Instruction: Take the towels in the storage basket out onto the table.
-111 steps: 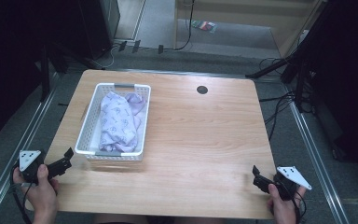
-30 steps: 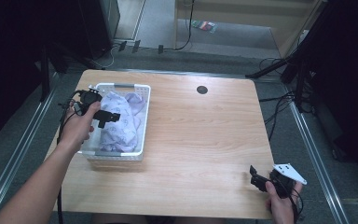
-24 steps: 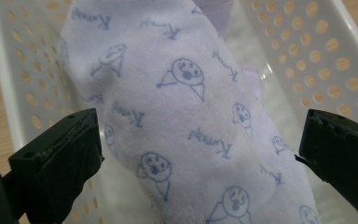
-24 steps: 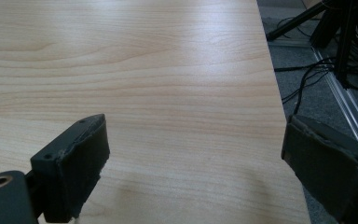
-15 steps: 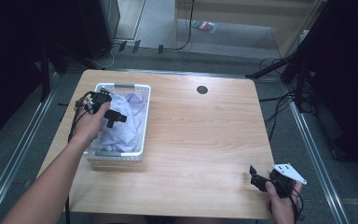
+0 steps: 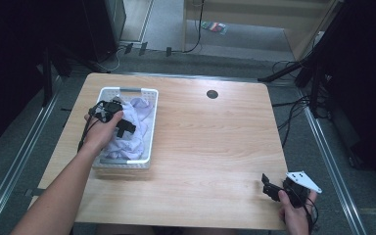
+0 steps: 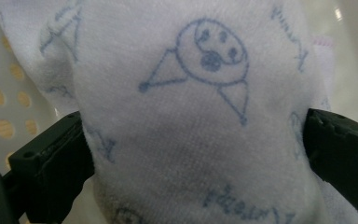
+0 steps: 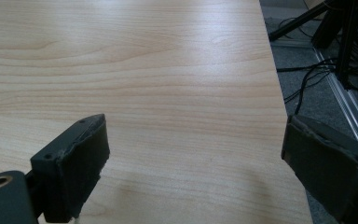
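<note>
A white plastic basket (image 6: pixel 128 90) stands on the left part of the wooden table (image 6: pixel 215 142). In it lies a white cloth (image 6: pixel 141 111) with a pale blue print. My left gripper (image 6: pixel 123 127) reaches down into the basket over the cloth. In the left gripper view the cloth (image 7: pixel 191 93) bulges between the two jaws, which stand wide apart on either side of it, so the gripper (image 7: pixel 196 154) is open. My right gripper (image 6: pixel 268 188) rests near the table's front right corner, open with nothing between its jaws (image 8: pixel 193 144).
A round dark cable hole (image 6: pixel 212 94) sits at the table's back middle. Bare wood (image 8: pixel 168 70) stretches between the basket and the right gripper. Cables and metal rails (image 6: pixel 323 137) run along the floor to the right of the table edge.
The left hand has left the table's front left corner and gone into the basket, then sunk lower onto the cloth. The right gripper has stayed in place.
</note>
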